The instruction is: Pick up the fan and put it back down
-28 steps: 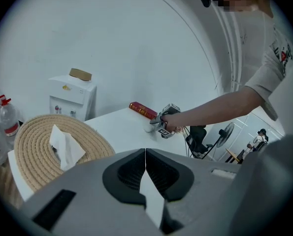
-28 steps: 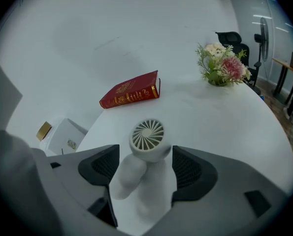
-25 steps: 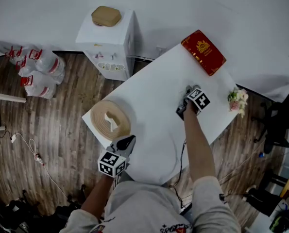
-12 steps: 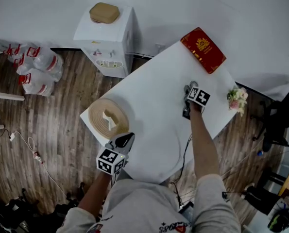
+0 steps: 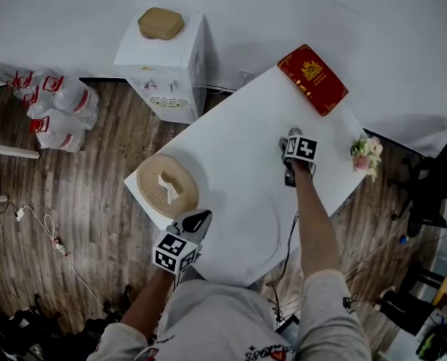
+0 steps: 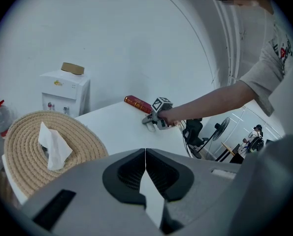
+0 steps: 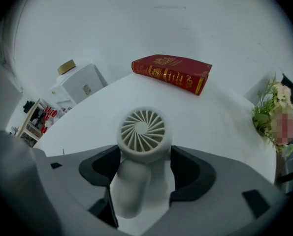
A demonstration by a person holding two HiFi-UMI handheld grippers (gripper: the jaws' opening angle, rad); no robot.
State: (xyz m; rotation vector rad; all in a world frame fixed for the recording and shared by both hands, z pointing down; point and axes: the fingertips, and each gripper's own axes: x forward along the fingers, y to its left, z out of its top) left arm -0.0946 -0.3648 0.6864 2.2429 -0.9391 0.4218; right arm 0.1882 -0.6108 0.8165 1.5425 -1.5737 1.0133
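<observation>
The right gripper (image 7: 145,154) has its jaws closed onto the small white handheld fan with a round slatted head (image 7: 142,129), one jaw against each side just below the head. The left gripper (image 6: 145,154) has its jaws pressed together with nothing between them, and sits at the near edge of the white rectangular table (image 5: 238,164).

The fan is over the right half of the table. A round woven straw basket (image 5: 167,185) on the table's left corner holds a crumpled white tissue (image 5: 165,187). A red hardcover book with gold print (image 5: 312,79) lies at the far corner, and a small bunch of pale flowers (image 5: 366,155) is at the right edge.

The fan's handle end is hidden under the gripper body, so I cannot tell whether it touches the table. From the head view the marker cube covers most of the fan.
</observation>
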